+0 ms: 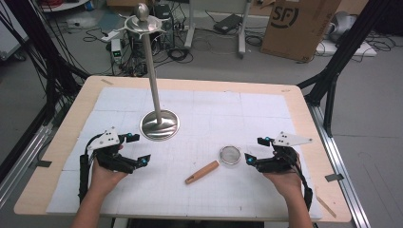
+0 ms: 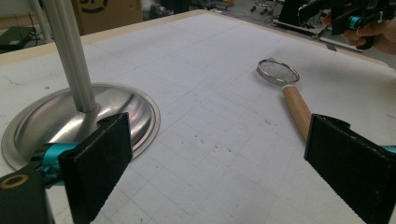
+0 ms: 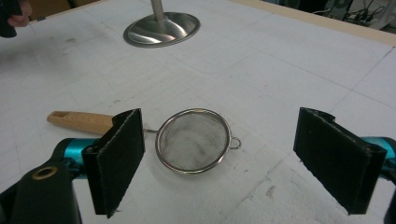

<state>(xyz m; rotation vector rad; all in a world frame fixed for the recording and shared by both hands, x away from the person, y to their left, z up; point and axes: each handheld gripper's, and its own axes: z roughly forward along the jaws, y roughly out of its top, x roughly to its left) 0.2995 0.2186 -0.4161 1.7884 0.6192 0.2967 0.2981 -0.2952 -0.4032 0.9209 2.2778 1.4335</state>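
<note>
Closing my right tool [image 3: 219, 161], jaws wide apart around nothing, on the strainer [image 3: 194, 140] lying flat on the counter [image 1: 199, 199] just ahead, I risk its thin rim skidding away, my left tool [image 1: 133, 149] idling open.

Open mat surrounds the strainer [image 1: 230, 155]; the metal stand [image 1: 159, 124] rises well apart, far-left of it.
</note>
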